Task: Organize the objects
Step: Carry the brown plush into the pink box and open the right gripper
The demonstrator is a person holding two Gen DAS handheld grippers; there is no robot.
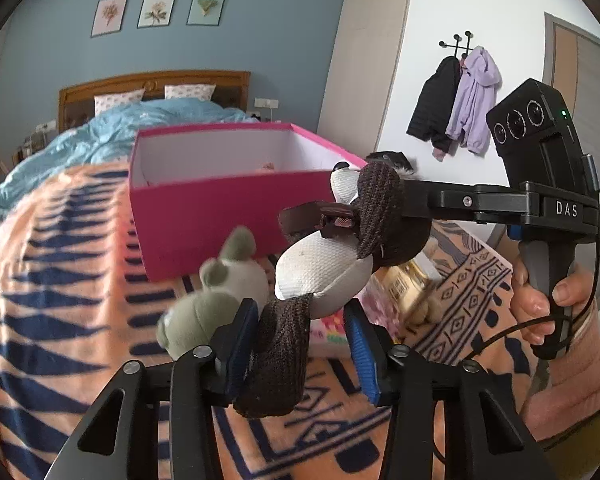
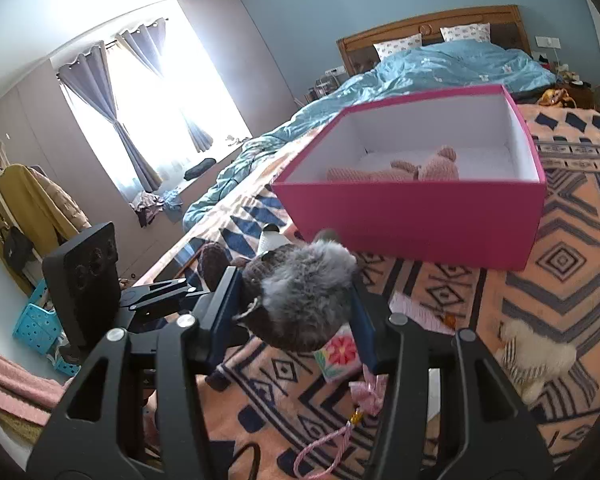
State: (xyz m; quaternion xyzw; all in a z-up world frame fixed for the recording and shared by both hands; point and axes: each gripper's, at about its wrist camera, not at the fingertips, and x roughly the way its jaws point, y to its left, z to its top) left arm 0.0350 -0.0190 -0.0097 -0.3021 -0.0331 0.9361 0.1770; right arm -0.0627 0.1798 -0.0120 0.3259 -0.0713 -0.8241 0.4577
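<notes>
A brown and white plush toy (image 1: 332, 256) hangs above the patterned bed blanket, held by both grippers. My left gripper (image 1: 304, 344) has its blue pads around the toy's dark knitted leg (image 1: 276, 360); a gap shows at the right pad. My right gripper (image 2: 296, 300) is shut on the toy's furry grey and brown head (image 2: 300, 292); it shows from the side in the left wrist view (image 1: 340, 216). An open pink box (image 2: 416, 216) stands on the blanket just beyond, with a pink plush (image 2: 404, 168) lying inside. The box also shows in the left wrist view (image 1: 220, 216).
A green and white plush (image 1: 216, 292) lies on the blanket by the box. A white fluffy toy (image 2: 536, 356), a flowered packet (image 2: 340, 352) and a pink tassel charm (image 2: 364, 396) lie to the right. A blue duvet (image 2: 440, 68) covers the bed's far end.
</notes>
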